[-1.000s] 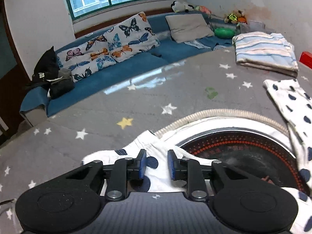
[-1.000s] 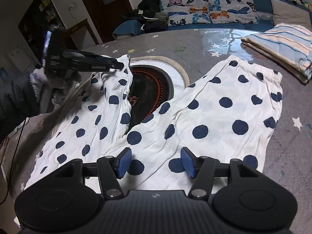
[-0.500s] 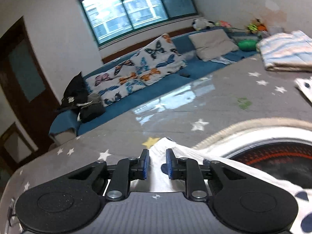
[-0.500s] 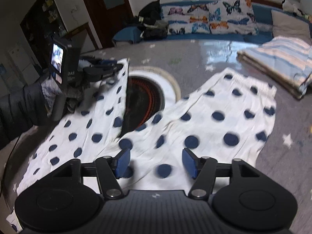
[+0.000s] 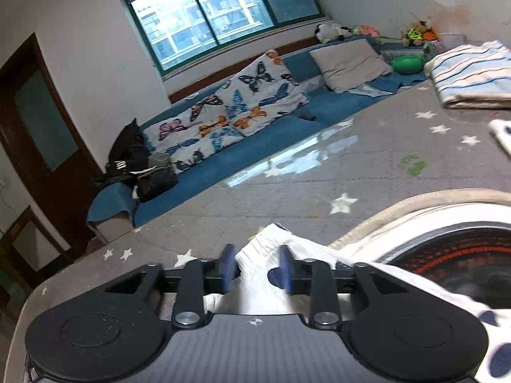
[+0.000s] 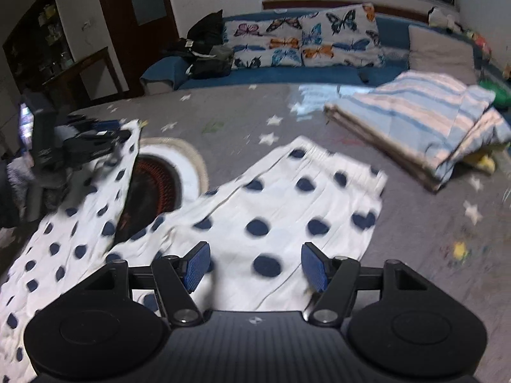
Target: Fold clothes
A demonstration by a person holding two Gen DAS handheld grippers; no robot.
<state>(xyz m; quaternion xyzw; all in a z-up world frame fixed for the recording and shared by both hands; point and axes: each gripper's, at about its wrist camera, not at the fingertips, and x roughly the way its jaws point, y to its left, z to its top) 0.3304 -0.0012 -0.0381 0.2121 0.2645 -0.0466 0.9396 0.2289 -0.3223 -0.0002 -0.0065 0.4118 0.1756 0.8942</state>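
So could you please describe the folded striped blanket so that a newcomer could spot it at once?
Start at the big grey star-print table. On its far right side, near the blue sofa, lies the blanket, folded into a thick stack. Its pale blue, white and peach stripes set it apart from the flat white polka-dot trousers spread nearby.
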